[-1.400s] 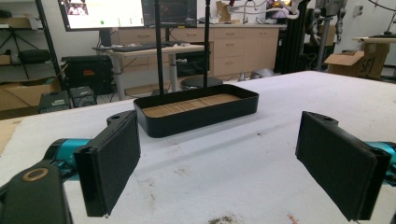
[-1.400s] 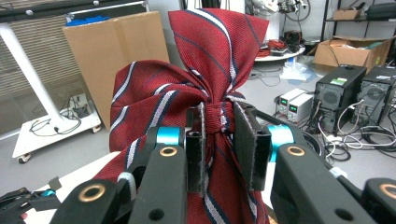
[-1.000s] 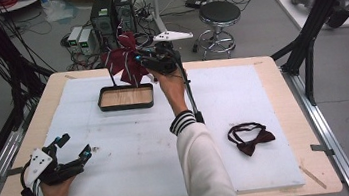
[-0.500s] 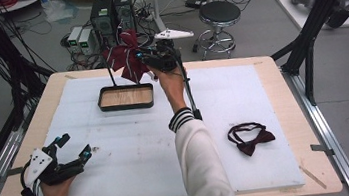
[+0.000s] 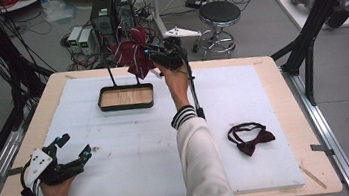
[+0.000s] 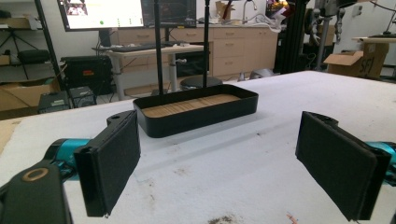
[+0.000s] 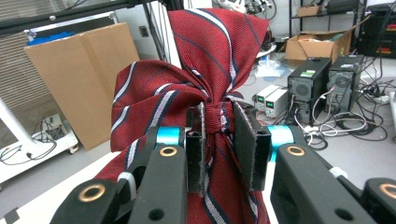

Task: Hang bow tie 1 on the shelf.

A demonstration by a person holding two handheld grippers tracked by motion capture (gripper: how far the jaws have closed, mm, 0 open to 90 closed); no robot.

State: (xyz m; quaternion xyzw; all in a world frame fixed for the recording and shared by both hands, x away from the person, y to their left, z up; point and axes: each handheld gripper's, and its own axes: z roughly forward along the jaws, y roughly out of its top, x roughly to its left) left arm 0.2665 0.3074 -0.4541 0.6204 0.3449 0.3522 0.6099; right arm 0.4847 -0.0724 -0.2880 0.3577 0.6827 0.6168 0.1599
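**Grippers and red bow**

Right gripper [image 7: 219,140] clamps the knot of the red striped bow [image 7: 196,93], held above the table's far edge beside the black tray [image 5: 126,97]. Left gripper [image 5: 70,150], jaws spread, rests near the front-left corner. A dark bow tie [image 5: 249,139] lies at right.

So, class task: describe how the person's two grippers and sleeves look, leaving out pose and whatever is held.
Both the left gripper and the right gripper are black, with teal blocks behind flat, black, felt-like pads and brass-coloured rivets. Each carries a white three-cornered plate and trails a black cable. The right sleeve is cream with a black-and-white striped cuff; a striped cuff shows at the left wrist too.
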